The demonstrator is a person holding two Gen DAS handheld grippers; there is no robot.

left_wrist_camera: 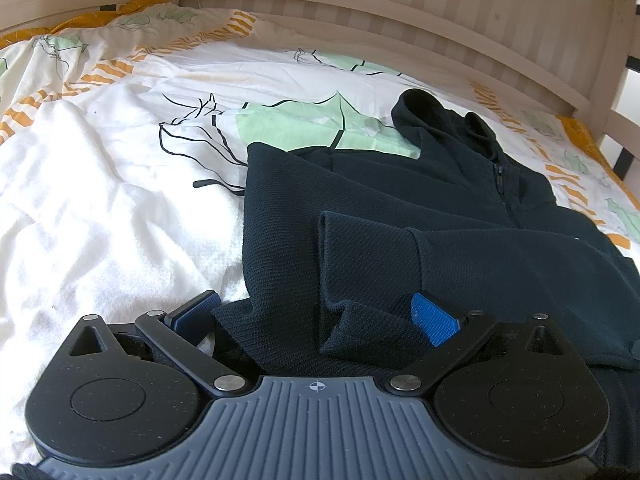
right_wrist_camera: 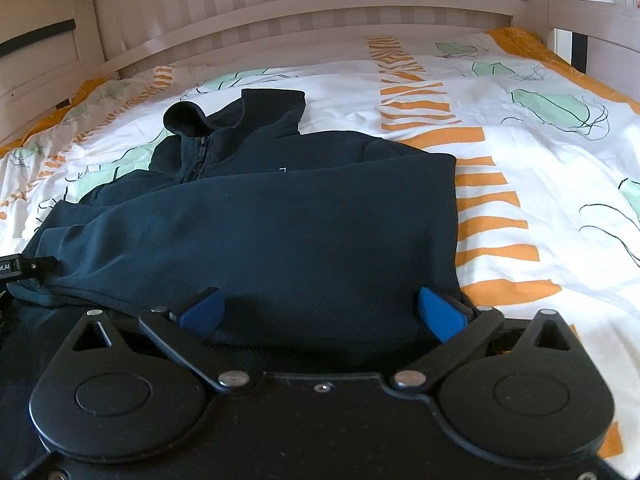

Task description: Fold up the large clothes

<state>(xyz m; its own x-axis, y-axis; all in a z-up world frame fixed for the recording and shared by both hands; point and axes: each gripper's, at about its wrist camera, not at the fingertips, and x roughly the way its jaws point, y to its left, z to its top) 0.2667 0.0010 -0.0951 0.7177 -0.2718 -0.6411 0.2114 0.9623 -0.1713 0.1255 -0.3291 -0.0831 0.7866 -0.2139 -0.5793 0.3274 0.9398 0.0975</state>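
A dark navy zip-up jacket [left_wrist_camera: 400,200] lies on the bed with its collar [left_wrist_camera: 420,108] away from me and a sleeve [left_wrist_camera: 400,252] folded across its front. My left gripper [left_wrist_camera: 316,316] stands open over the jacket's near left corner. Bunched cloth lies between its blue pads [left_wrist_camera: 436,318] without being pinched. In the right wrist view the same jacket [right_wrist_camera: 280,220] fills the middle, zip [right_wrist_camera: 198,160] at the upper left. My right gripper [right_wrist_camera: 322,314] is open wide over the near hem, close to the jacket's right edge, and the cloth between its pads [right_wrist_camera: 442,314] lies loose.
The jacket rests on a white duvet [left_wrist_camera: 100,200] printed with green leaves and orange stripes [right_wrist_camera: 492,196]. A pale wooden slatted bed rail [right_wrist_camera: 280,12] runs along the far side. A black bar with white lettering [right_wrist_camera: 24,268] pokes in at the left edge of the right wrist view.
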